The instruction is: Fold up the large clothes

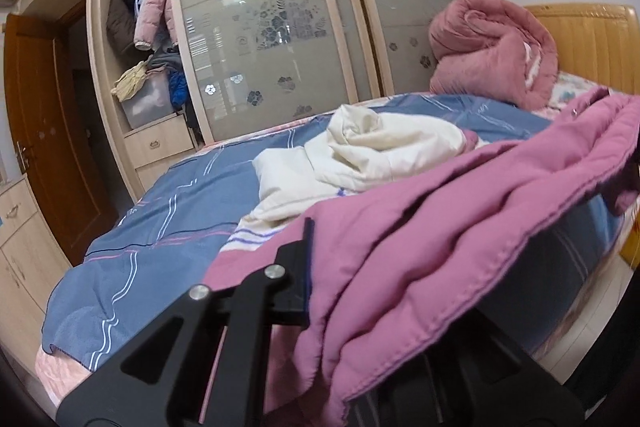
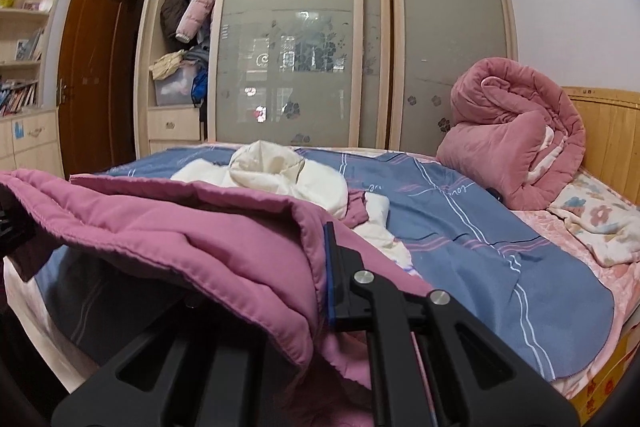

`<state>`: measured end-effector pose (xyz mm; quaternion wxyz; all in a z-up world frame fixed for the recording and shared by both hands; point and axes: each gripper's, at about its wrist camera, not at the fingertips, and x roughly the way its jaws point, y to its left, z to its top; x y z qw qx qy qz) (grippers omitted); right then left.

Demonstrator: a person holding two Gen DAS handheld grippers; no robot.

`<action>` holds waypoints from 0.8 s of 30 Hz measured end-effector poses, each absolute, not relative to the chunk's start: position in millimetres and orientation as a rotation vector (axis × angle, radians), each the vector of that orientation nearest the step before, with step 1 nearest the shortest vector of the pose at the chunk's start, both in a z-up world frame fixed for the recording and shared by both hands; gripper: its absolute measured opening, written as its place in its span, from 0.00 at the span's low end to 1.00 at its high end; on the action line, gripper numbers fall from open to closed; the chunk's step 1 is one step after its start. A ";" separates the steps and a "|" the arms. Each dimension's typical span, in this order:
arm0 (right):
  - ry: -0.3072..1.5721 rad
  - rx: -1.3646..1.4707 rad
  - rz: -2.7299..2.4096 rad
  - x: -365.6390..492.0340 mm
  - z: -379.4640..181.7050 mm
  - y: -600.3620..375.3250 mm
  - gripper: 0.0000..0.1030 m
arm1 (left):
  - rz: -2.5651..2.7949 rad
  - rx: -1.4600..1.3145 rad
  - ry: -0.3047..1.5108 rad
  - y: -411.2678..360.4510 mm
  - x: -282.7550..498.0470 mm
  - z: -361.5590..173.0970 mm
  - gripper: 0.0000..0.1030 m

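While each tool pinches its edge, pink quilted coat hangs between them.

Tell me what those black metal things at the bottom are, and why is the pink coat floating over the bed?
Those are grabbers, like big tweezers. A person holds one in each hand, and each carries a little round-eyed camera looking along its fingers. One picture comes from the left gripper, the other from the right gripper. The pink quilted coat isn't floating: each grabber appears to pinch one end, so it hangs stretched between them above the bed, ready for folding. On the blue striped sheet lies a crumpled cream garment. A rolled-up pink blanket sits by the wooden headboard. Behind is a wardrobe with clothes hanging inside.
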<state>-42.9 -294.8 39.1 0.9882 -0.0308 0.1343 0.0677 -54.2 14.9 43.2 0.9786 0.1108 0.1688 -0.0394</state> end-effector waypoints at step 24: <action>0.191 -0.127 0.098 44.2 108.7 -286.7 0.07 | -0.072 0.220 0.253 12.0 38.4 111.7 0.06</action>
